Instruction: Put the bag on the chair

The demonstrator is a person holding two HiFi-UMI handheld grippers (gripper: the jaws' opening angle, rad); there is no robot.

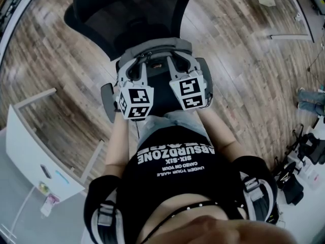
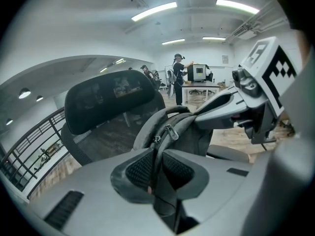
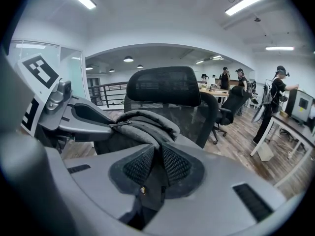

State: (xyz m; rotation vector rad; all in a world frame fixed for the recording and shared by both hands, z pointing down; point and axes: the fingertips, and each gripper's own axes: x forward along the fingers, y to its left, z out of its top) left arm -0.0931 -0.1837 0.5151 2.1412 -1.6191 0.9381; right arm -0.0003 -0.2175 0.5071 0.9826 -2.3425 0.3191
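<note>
We have the bag (image 1: 155, 47) gripped from both sides. The left gripper (image 2: 155, 168) has its jaws drawn narrow onto a fold of the grey fabric just below the zip pull. The right gripper (image 3: 153, 163) is pinched the same way on the fabric at the other side. Neither tool is empty or spread wide.

The bag hangs upright between the two grippers, directly in front of the chair (image 1: 132, 14) and close to its black mesh backrest (image 3: 167, 90). Its top is level with the lower part of the mesh. The seat is hidden beneath the bag and our tools, so we cannot tell whether the bag's bottom touches it.

We judge the carry to be nearly done, with the bag lined up between the armrests. What is left is to settle it onto the seat, check that it stands without tipping, then open both sets of jaws and draw back.
</note>
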